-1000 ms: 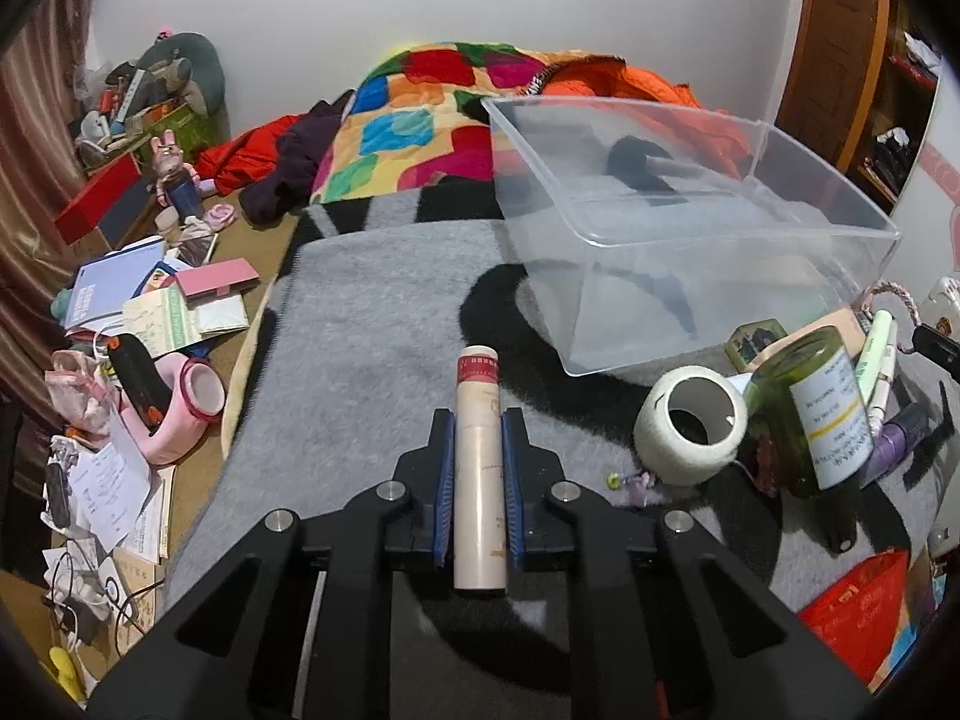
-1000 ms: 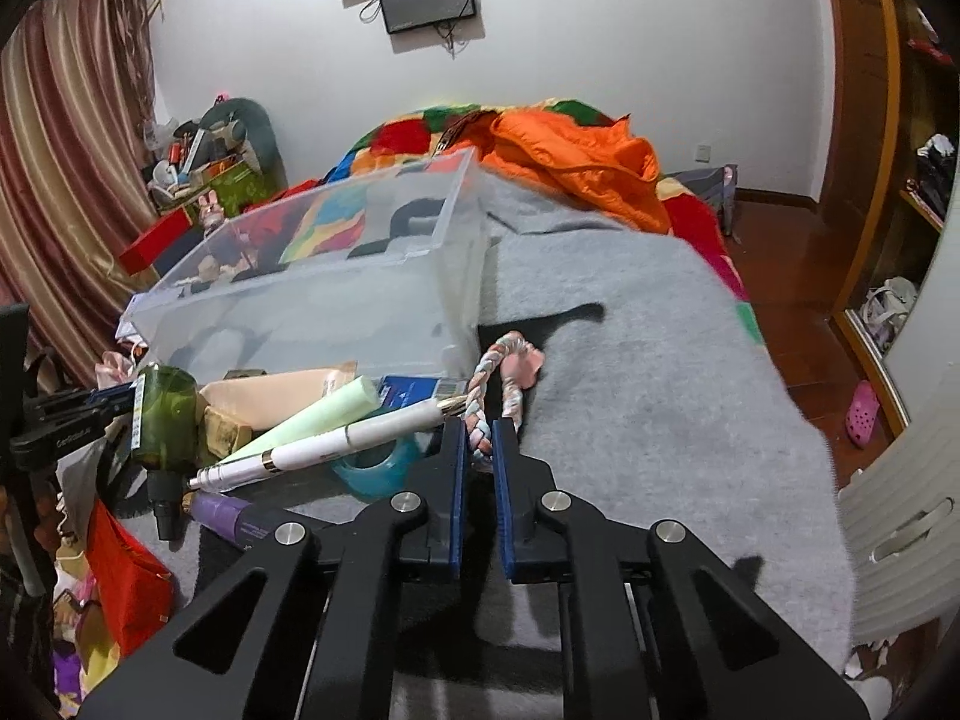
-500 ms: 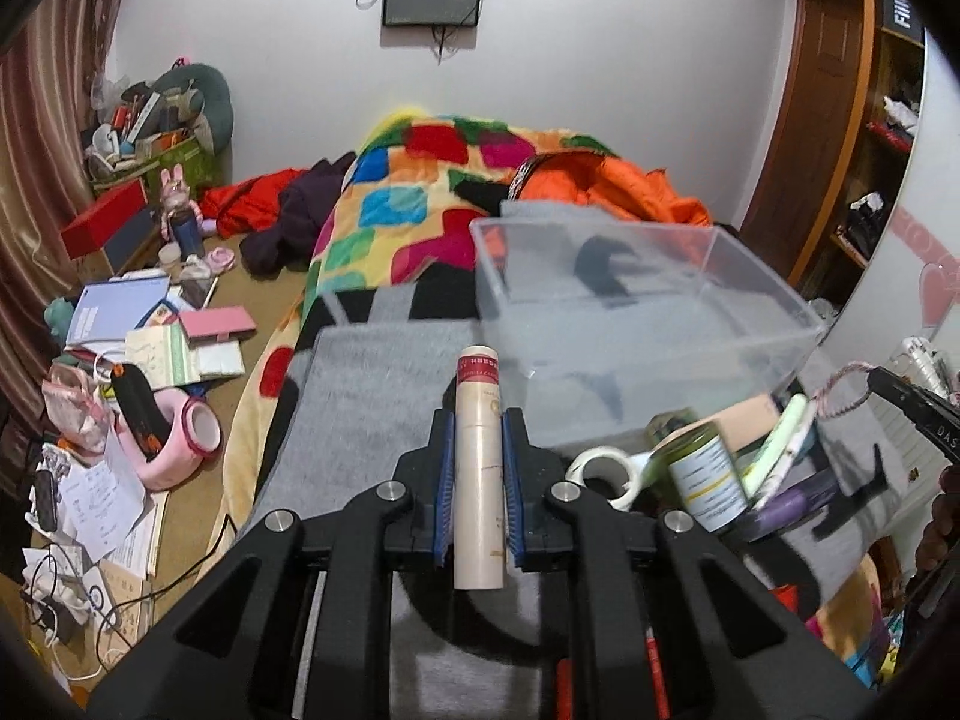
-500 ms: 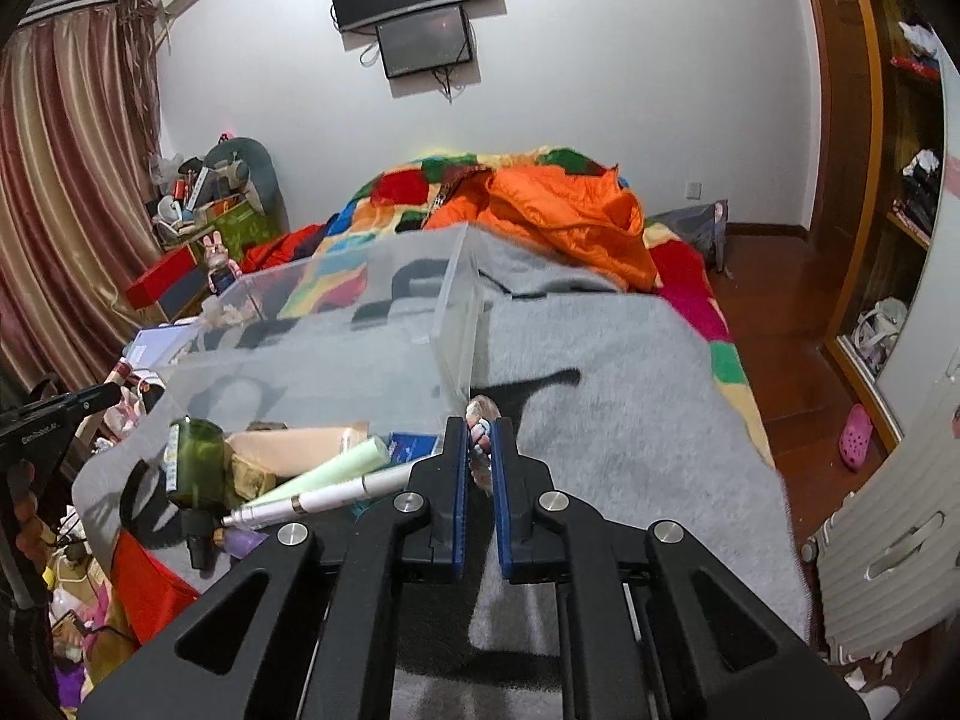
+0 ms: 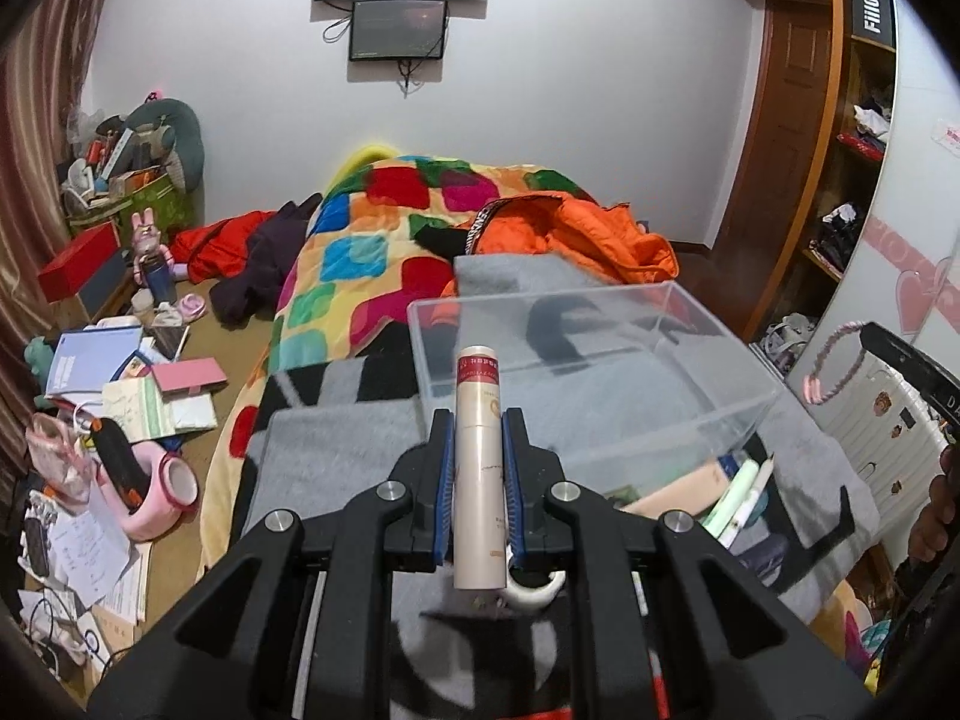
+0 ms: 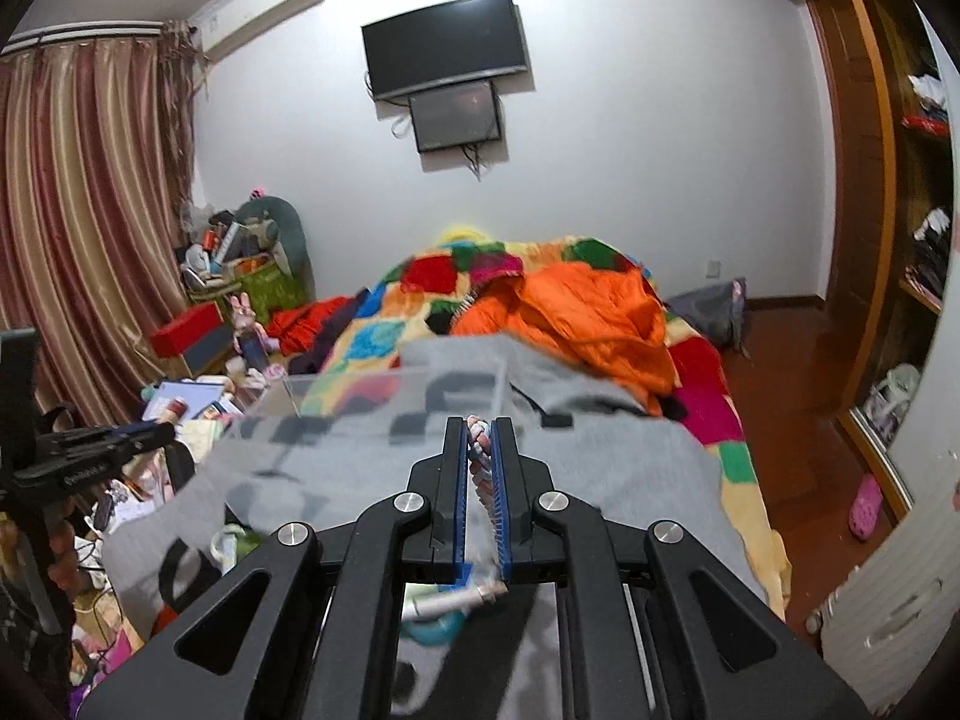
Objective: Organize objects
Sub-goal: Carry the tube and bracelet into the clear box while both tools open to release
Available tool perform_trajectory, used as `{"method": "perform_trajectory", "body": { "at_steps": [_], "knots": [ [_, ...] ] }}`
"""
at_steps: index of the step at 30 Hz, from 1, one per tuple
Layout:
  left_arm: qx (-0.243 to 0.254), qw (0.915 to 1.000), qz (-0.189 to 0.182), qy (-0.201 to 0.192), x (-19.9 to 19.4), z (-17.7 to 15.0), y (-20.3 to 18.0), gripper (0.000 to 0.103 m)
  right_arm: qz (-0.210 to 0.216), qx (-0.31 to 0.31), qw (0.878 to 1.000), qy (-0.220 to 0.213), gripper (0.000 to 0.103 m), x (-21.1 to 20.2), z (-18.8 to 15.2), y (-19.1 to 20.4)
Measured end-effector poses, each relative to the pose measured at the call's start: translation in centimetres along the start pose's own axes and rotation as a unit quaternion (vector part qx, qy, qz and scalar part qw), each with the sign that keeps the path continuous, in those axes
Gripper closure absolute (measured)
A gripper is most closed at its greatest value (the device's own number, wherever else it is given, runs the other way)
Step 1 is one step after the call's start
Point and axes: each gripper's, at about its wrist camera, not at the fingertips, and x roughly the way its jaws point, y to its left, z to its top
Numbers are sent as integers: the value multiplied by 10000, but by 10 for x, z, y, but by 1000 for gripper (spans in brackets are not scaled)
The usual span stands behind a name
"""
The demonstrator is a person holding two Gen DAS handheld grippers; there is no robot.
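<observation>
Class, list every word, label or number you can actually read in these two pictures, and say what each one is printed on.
"Fiilo": white letters on the black sign on the wooden wardrobe, read sideways.
"D": the only clear letter on the right hand-held gripper.
Red band on the cream tube in the left hand-held gripper: too small to read.
Papers on the floor: too small to read.

We are reading "Fiilo" in white letters on a black box (image 5: 873,11) sitting at the top of the wooden shelving at the right. We are making out the letters "DA" on the black right gripper (image 5: 918,366) near that edge. The red band on the cream tube (image 5: 478,462) is carrying small print that we are failing to read.
</observation>
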Motion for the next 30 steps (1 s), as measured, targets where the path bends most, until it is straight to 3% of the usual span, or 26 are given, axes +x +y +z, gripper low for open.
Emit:
{"method": "perform_trajectory", "body": {
  "at_steps": [12, 30],
  "knots": [
    [171, 9995, -96, 248, 44, 27, -14, 89, 414, -269, 9988, 33, 96, 50, 29, 30],
    [288, 9948, 36, 976, 113, 25, -25, 89, 286, -822, 9912, 997, 96, 131, -5, 53]
  ]
}}
